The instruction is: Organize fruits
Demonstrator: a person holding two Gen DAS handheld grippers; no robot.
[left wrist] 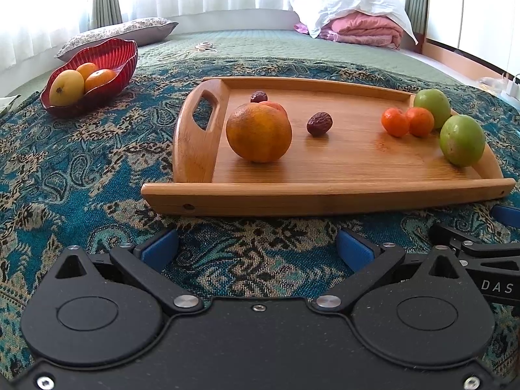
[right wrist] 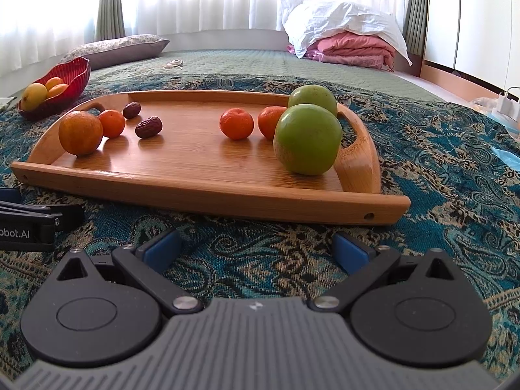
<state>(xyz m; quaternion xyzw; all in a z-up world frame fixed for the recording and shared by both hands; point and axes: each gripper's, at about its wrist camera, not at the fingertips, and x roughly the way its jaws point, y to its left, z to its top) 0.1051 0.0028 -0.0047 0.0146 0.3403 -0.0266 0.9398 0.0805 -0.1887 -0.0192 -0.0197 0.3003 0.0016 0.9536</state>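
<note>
Here both the left gripper [left wrist: 256, 248] and right gripper [right wrist: 256, 247] rest wide apart and empty on the cloth [left wrist: 81, 169], short of the wooden tray [left wrist: 325, 195]. Loose fruit sits on the tray, with more in the red bowl [left wrist: 125, 61]; this fits either mid-sorting or finished, so no next move is settled.

left gripper [left wrist: 256, 250] spread wide, right gripper [right wrist: 256, 248] likewise

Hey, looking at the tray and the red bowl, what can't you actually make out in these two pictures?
- Left wrist view: a small orange is mostly hidden behind the big orange.
- Right wrist view: the far green fruit is partly covered by the near green fruit.
- Both views: the red bowl's bottom is hidden by its fruit and wall.
- Left wrist view: the right gripper is cut off by the edge.
</note>
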